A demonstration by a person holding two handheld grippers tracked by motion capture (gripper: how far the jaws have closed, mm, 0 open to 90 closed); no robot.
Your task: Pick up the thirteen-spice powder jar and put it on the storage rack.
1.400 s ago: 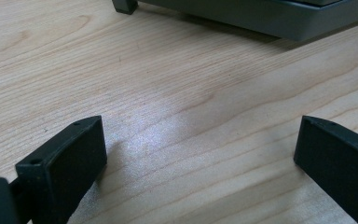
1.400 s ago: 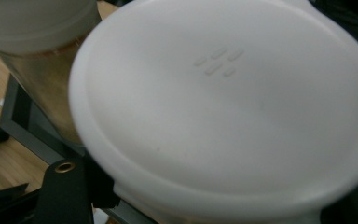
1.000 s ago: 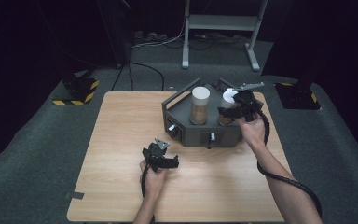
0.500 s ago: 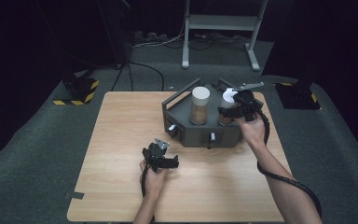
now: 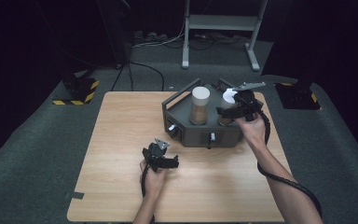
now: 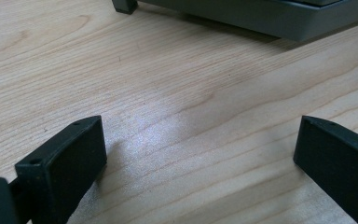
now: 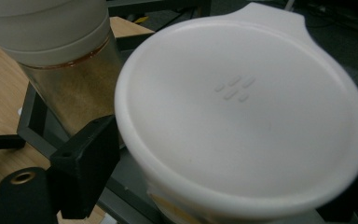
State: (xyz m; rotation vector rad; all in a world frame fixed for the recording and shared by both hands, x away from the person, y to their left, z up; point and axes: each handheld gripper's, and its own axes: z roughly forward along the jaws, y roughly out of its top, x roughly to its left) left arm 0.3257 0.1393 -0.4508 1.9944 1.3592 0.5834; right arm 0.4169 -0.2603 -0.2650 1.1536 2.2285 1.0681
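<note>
A dark grey rack (image 5: 193,135) stands at the table's far right and holds two jars of brown powder. The left jar (image 5: 199,105) stands upright under a white lid, and shows as the left jar (image 7: 70,79) in the right gripper view. My right gripper (image 5: 230,111) is shut on the right jar (image 5: 225,116) just under its white lid (image 7: 242,107), one jaw pressed against each side. My left gripper (image 5: 168,161) rests low over the bare wood in front of the rack. In the left gripper view, the left gripper (image 6: 200,149) is open with nothing between its jaws.
The wooden table (image 5: 121,140) has free room to the left and front of the rack. The rack's base (image 6: 270,18) lies just ahead of the left gripper. Dark floor, cables and a metal stand (image 5: 223,28) lie beyond the table's far edge.
</note>
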